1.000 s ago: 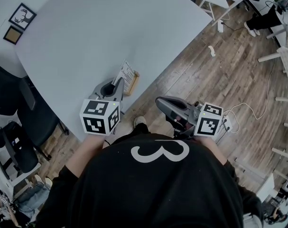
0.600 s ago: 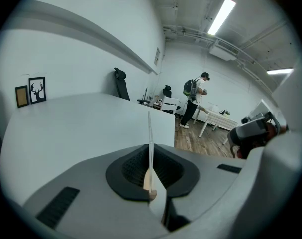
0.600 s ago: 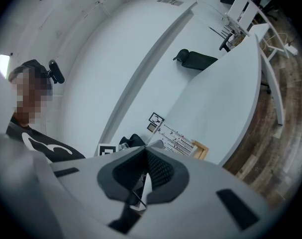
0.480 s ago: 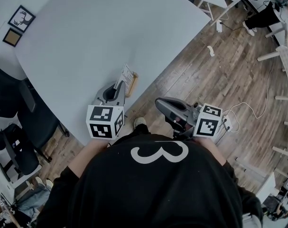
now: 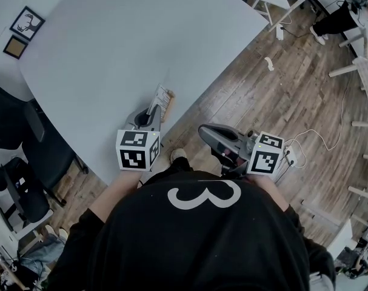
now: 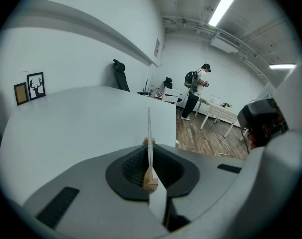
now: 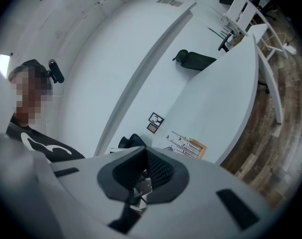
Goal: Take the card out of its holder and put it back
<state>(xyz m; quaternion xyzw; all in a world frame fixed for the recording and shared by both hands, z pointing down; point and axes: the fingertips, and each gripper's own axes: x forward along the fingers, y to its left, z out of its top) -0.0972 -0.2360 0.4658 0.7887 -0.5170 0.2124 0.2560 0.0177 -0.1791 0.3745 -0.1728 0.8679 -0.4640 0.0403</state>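
Card (image 6: 150,126): stood upright in wooden holder (image 6: 151,178), near table (image 5: 111,41) edge.
Left gripper (image 5: 154,110): I saw its jaws pinched on the card.
Right gripper (image 5: 205,131): jaws together, empty, over floor (image 5: 262,102).

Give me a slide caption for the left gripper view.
Left gripper shut on the upright card standing in its wooden holder.

Two small framed pictures (image 5: 28,20) at the pale table's (image 5: 129,35) far corner, black office chair (image 5: 26,156) alongside, white cable (image 5: 317,133) across wood floor (image 5: 262,102).
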